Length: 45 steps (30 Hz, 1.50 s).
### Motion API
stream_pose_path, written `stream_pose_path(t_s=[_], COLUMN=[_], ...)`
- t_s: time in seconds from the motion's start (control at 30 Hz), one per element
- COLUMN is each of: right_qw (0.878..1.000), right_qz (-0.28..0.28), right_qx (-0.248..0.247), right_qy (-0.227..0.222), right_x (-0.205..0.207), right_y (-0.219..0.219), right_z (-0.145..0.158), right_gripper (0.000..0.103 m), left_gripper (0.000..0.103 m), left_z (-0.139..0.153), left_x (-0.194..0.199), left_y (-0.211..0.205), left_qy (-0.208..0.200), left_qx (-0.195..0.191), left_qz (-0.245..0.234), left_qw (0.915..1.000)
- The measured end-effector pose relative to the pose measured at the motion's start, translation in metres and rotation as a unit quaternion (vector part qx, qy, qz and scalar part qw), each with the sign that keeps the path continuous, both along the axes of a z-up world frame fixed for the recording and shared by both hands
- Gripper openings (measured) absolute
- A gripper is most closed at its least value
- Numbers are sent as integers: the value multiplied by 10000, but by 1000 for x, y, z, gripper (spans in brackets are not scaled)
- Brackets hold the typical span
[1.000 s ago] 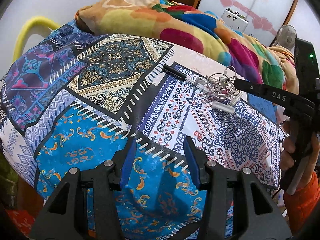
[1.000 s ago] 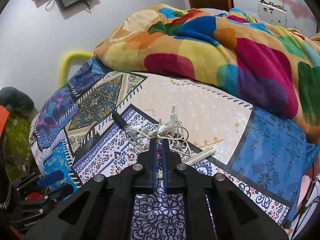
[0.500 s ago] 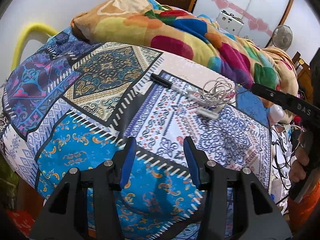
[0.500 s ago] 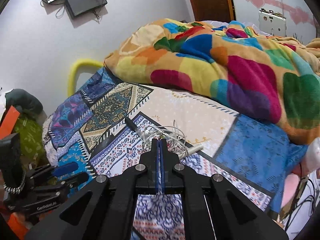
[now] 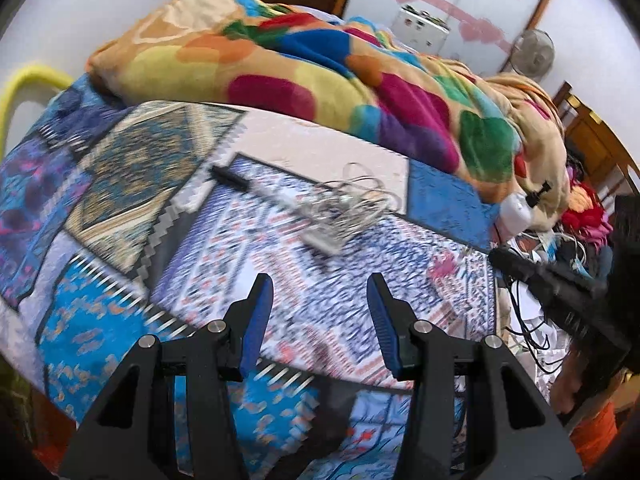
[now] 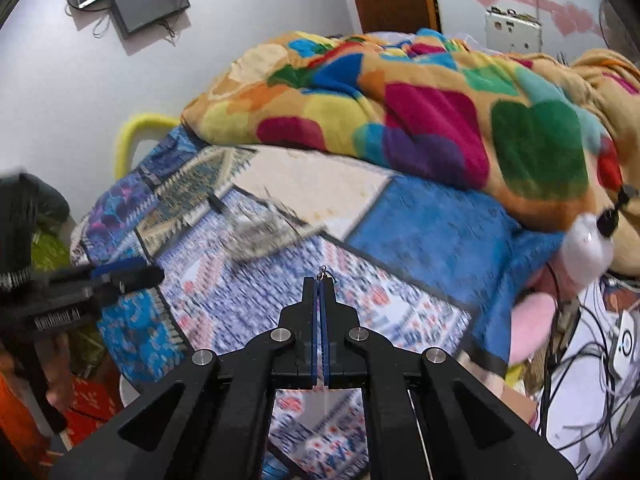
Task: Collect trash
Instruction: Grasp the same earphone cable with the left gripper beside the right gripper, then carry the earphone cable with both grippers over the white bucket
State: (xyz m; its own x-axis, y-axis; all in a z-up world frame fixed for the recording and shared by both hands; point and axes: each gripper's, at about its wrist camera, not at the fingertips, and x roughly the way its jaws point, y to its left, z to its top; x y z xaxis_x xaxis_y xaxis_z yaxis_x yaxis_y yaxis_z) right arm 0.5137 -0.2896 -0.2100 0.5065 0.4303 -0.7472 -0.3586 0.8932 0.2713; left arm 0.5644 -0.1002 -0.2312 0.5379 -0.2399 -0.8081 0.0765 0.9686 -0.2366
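Observation:
A tangle of white cable (image 5: 352,204) with a white stick (image 5: 322,240) and a black pen (image 5: 230,176) lies on the patterned bed sheet (image 5: 280,280). The tangle also shows in the right wrist view (image 6: 260,232). My left gripper (image 5: 318,312) is open and empty, above the sheet short of the tangle. My right gripper (image 6: 321,284) is shut, with a tiny metal hook-like bit (image 6: 325,276) at its tips, held off the bed's right side. It shows at the right of the left wrist view (image 5: 560,292).
A colourful heart-print blanket (image 5: 320,80) is heaped at the back of the bed. A yellow bed rail (image 5: 28,80) is at the left. Cables and clutter (image 6: 592,360) lie on the floor to the right. A plush toy (image 6: 588,240) hangs at the bed's edge.
Both grippers have pulled back and swung to the right, away from the tangle. The right gripper has stayed shut and left the cable tangle on the bed.

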Motion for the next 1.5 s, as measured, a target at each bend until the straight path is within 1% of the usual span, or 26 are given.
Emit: stream_pose_path(t_s=[0.07,0.23,0.3,0.37,0.47,0.53,0.57,0.63,0.67,0.7,0.77,0.83,0.9,0.97,1.0,1.1,1.2,1.33,1.5], right_qw=[10000,9998,9998,9998,9999,9998,9998,9997,9997,9996,9995,9994,9995,9995,9995,9995,9994,9993,9990], right_qz=[-67,-137,-122,-98,-67,-46,-47,-55,-60,-69,-105,-116,-124,-130,-131,-133,-132,-78,41], right_qx=[36,152,161,137,141,150,156,187,210,237,266,288,285,274,277,303,311,321,290], right_qy=[61,76,63,49,74,103,112,135,145,155,147,133,94,54,41,-8,-69,-156,-323], right_x=[0,3,5,6,7,7,7,8,8,8,8,7,5,2,1,-4,-7,-14,-26], right_y=[-7,-18,-19,-19,-19,-19,-20,-21,-22,-23,-25,-26,-27,-26,-26,-23,-19,-10,7], right_z=[-5,-10,-12,-14,-18,-21,-22,-23,-23,-22,-19,-16,-10,-4,-1,9,20,36,55], right_gripper=[1,1,1,1,1,1,1,1,1,1,1,1,1,1,1,1,1,1,1], left_gripper=[48,48,49,49,49,49,47,20,16,4,3,3,3,3,3,3,3,3,3], left_z=[-5,-21,-27,-32,-34,-34,-33,-31,-29,-26,-18,-4,11,26,33,55,73,87,97], left_x=[14,46,59,69,78,82,83,86,86,86,85,81,74,68,65,51,33,7,-23], left_y=[-13,-39,-46,-50,-53,-56,-57,-58,-58,-58,-57,-50,-43,-37,-37,-32,-26,-14,11], left_qy=[8,134,168,186,68,-35,-52,-122,-146,-185,-251,-322,-411,-495,-540,-739,-892,-1013,-1023], left_qx=[34,295,469,513,527,649,689,764,797,796,706,306,72,-75,-90,17,219,411,615], left_qz=[-184,-363,-352,-300,-251,-252,-238,-247,-251,-248,-267,-347,-349,-336,-323,-313,-314,-275,-114], left_qw=[9998,9988,9981,9981,9983,9976,9973,9967,9964,9963,9968,9984,9985,9982,9980,9968,9953,9936,9928])
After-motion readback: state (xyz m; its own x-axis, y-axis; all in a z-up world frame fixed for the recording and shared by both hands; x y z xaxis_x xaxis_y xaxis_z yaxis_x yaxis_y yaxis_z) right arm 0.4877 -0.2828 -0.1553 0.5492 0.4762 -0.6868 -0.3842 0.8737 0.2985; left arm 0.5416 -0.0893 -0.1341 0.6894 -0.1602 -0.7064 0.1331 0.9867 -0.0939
